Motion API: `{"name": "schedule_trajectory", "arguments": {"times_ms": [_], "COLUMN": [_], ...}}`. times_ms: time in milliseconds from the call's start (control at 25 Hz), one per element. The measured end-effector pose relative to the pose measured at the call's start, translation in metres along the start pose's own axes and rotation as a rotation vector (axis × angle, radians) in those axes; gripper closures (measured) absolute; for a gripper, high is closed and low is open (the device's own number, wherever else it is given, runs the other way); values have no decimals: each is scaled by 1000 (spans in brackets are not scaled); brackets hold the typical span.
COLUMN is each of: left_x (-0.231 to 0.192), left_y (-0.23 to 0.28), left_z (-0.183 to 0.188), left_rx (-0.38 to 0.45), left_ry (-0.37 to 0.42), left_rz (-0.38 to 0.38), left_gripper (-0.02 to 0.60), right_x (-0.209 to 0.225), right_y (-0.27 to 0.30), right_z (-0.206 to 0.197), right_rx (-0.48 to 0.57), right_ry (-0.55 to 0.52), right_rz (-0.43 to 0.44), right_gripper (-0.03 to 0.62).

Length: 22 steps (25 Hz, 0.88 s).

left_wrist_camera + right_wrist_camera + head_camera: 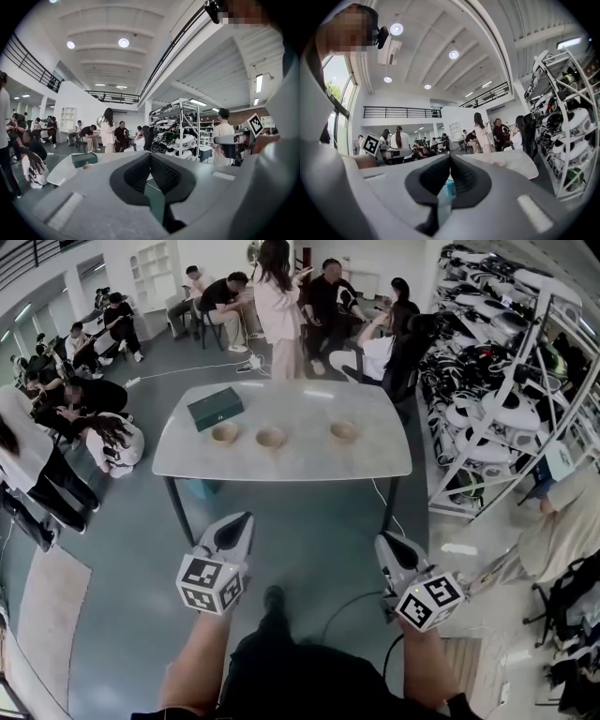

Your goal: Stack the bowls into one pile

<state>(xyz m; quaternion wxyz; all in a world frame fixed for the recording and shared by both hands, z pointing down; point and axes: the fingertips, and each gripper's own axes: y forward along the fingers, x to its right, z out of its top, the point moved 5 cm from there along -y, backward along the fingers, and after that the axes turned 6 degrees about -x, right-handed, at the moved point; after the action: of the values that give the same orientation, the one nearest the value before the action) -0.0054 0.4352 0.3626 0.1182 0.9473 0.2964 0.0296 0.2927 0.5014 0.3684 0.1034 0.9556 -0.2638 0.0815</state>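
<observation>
Three small tan bowls stand apart in a row on a white table (281,463) some way ahead: a left bowl (224,434), a middle bowl (270,438) and a right bowl (344,431). My left gripper (246,518) and my right gripper (384,540) hang over the floor short of the table's near edge, both shut with nothing in them. In the left gripper view the jaws (150,154) meet in front of the table top (63,171). The right gripper view shows its jaws (450,157) closed, with the table (506,161) beyond.
A dark green box (215,408) lies at the table's far left. Several people sit and stand behind and left of the table. White racks (511,390) loaded with gear fill the right side. A cable runs over the grey floor under the table.
</observation>
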Motion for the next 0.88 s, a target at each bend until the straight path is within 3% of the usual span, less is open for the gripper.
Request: {"name": "schedule_trajectory", "arguments": {"times_ms": [400, 880], "left_x": [-48, -183], "left_y": [55, 162], "left_z": [-3, 11], "left_rx": [-4, -21], "left_ry": [-29, -38], "left_rz": [-9, -39], "left_gripper": [571, 571], "right_x": [29, 57], "right_y": [63, 230], "right_z": [5, 29], "right_rx": [-30, -101], "right_ry": [7, 12], "right_rz": [-21, -33], "right_gripper": [591, 591]}}
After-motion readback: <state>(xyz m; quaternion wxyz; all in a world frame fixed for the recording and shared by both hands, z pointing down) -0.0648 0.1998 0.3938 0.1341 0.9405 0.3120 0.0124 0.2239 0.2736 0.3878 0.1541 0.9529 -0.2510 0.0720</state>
